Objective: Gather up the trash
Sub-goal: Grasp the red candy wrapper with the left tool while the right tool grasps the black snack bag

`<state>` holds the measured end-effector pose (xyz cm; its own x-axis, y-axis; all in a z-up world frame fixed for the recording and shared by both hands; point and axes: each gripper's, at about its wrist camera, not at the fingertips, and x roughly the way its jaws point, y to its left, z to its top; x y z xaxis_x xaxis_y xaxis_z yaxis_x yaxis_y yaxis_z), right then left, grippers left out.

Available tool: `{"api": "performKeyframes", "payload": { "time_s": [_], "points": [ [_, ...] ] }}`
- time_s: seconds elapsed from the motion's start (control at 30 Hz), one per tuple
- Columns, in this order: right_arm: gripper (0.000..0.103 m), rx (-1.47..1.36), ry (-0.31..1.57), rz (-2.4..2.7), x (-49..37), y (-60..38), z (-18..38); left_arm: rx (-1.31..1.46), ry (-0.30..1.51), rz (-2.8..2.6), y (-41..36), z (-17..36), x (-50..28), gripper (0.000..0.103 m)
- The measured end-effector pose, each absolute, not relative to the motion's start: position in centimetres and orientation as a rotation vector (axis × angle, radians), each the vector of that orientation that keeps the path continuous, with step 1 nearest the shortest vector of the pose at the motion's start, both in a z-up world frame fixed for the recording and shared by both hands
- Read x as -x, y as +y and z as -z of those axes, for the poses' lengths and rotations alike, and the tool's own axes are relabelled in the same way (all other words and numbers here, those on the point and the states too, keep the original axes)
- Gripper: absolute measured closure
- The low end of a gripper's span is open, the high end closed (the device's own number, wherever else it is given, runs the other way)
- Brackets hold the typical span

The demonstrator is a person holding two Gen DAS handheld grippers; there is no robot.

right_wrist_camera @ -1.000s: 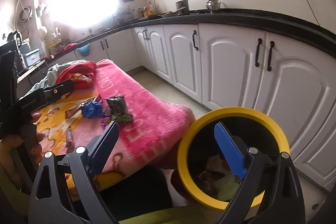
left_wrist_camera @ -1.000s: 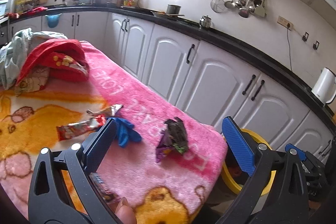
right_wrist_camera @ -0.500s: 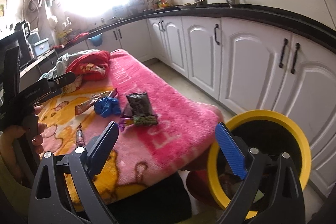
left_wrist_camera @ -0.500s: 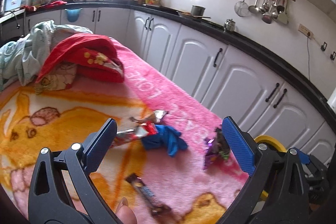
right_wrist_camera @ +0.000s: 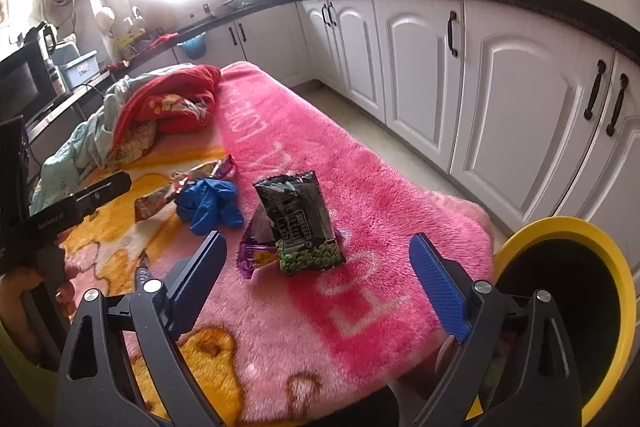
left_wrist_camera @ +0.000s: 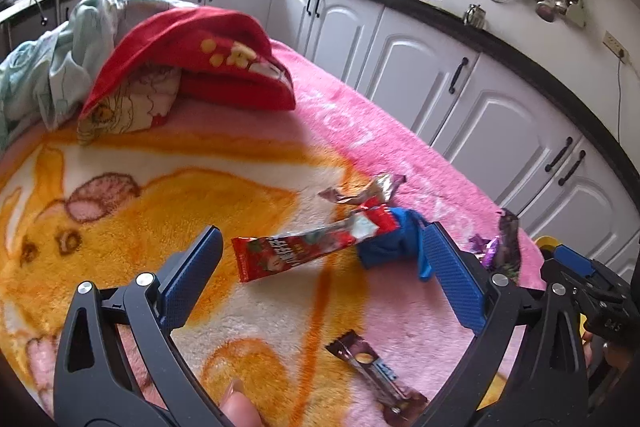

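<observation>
Right gripper (right_wrist_camera: 318,257) hangs wide over the pink blanket (right_wrist_camera: 360,187), jaws just closing a touch, nothing between; green pea packet (right_wrist_camera: 304,223) dead ahead, overlapping a purple wrapper (right_wrist_camera: 256,247); blue glove (right_wrist_camera: 210,203) beyond; yellow-rimmed bin (right_wrist_camera: 616,267) at right.

A fluffy pink blanket (right_wrist_camera: 384,227) with orange cartoon print carried a long red snack wrapper (left_wrist_camera: 304,251), a crumpled blue rubber glove (right_wrist_camera: 210,203) and a black-and-green pea packet (right_wrist_camera: 304,223); the round bin's rim (right_wrist_camera: 600,243) was yellow.

White "LOVE" lettering runs along the pink blanket (right_wrist_camera: 360,187).
</observation>
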<state>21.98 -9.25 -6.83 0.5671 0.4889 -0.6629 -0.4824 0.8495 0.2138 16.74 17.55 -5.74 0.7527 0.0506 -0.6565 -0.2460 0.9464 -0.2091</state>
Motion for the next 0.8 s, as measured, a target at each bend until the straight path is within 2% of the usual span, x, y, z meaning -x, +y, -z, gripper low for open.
{"api": "performKeyframes", "payload": {
  "time_s": [0.13,0.2,0.37,0.47,0.57,0.6,0.8],
  "points": [
    [0.021,-0.016,0.812,-0.592,-23.1,-8.4,7.7,0.291,0.715,-0.161,18.3,6.4,-17.7,0.011],
    [0.026,-0.026,0.828,-0.607,-23.7,-8.1,8.1,0.294,0.725,-0.149,18.7,6.6,-18.3,0.011],
    [0.028,-0.039,0.881,-0.645,-25.0,-7.0,9.0,0.379,0.789,-0.080,20.6,7.8,-19.8,0.011],
    [0.035,-0.052,0.921,-0.660,-25.5,-6.7,9.8,0.414,0.810,-0.070,21.3,8.6,-20.2,0.011],
    [0.048,-0.054,0.947,-0.679,-25.6,-6.7,10.3,0.448,0.818,-0.041,21.4,9.3,-20.4,0.013],
    [0.054,-0.056,0.949,-0.686,-25.4,-6.7,10.3,0.456,0.817,-0.041,21.6,9.4,-20.4,0.014],
    [0.064,-0.076,0.960,-0.692,-24.4,-7.7,10.3,0.431,0.819,-0.062,21.4,9.5,-19.8,0.040]
  ]
}}
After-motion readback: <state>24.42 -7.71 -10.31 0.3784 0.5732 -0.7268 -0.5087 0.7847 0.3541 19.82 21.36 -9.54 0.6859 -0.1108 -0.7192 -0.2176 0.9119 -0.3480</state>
